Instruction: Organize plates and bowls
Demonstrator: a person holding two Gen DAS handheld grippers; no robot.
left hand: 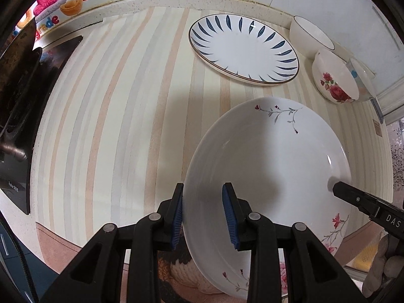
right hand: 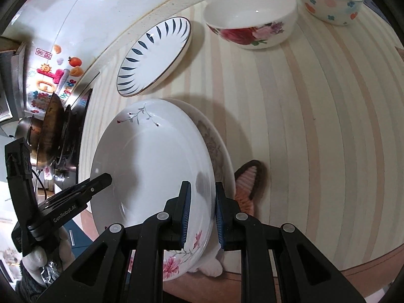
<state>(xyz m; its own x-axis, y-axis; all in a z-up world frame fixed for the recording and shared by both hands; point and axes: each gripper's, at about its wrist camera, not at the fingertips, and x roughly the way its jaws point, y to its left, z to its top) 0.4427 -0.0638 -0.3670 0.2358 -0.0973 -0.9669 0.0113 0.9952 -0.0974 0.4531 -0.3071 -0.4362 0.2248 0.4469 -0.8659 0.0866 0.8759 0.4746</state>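
I read "GenRobot.AI" in white on the black body of the left gripper (right hand: 101,180) at eight o'clock in my right view, "DAS" on the right gripper (left hand: 339,185) at four o'clock, and "rade" on a wall sticker (left hand: 46,22) at ten.

1. The widest open stretch of the striped table (left hand: 113,126) lies left of the floral plate (left hand: 265,171), running back to the wall.
2. That stretch ends on the left at a dark stove (left hand: 15,116) carrying a pan (right hand: 50,131).
3. Toward the back, the blue-leaf plate (left hand: 242,48) lies flat; a bare band of table separates it from the floral plate.
4. The back right corner is crowded: a plain white bowl (left hand: 310,35), a rose bowl (left hand: 333,78) and a dotted bowl (right hand: 328,2) stand close together.
5. Right of the floral plate, the right wrist view shows a broad bare strip up to the bowls.
6. The left tongs (left hand: 202,214) and right tongs (right hand: 200,214) each straddle the floral plate's rim, blocking the near edge.
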